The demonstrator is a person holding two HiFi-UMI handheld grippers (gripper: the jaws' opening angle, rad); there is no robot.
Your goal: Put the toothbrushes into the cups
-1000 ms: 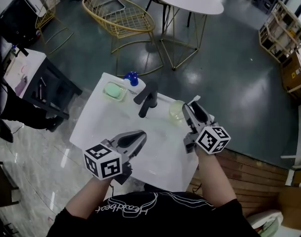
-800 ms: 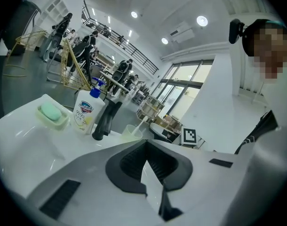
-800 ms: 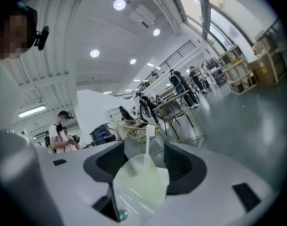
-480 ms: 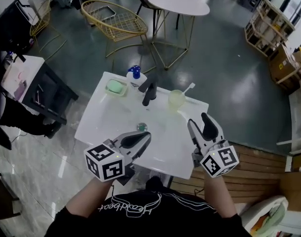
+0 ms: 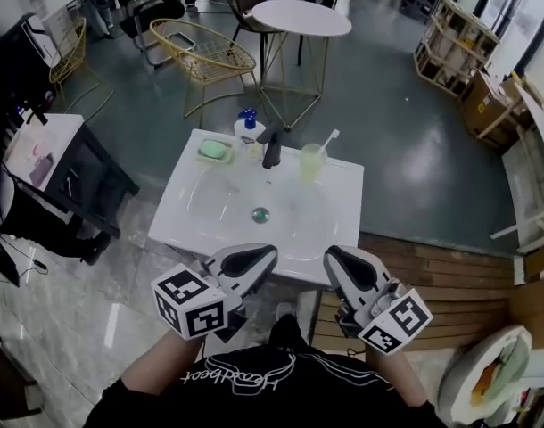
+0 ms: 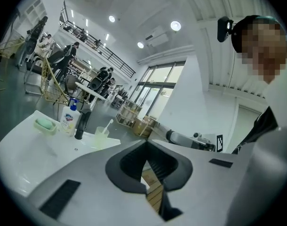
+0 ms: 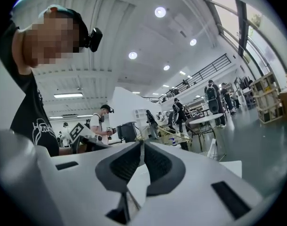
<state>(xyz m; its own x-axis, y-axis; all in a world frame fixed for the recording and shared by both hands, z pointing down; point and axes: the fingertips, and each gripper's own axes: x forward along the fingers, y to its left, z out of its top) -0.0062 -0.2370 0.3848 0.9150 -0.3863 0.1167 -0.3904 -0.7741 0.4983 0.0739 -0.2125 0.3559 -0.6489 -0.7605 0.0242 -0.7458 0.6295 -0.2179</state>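
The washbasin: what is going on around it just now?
A person stands at the white washbasin, a hand-held gripper in each hand. A toothbrush already stands in the cup beside the faucet. The left hand-held gripper is shut and empty; the jaws of the right hand-held gripper are closing on nothing. Both are held off the basin's near edge.

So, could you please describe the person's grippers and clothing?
The left gripper and right gripper are light grey with black ridged lining, each carrying a white cube with black square markers. The right gripper's jaws are closing with nothing between them. The person wears a black top with white lettering.
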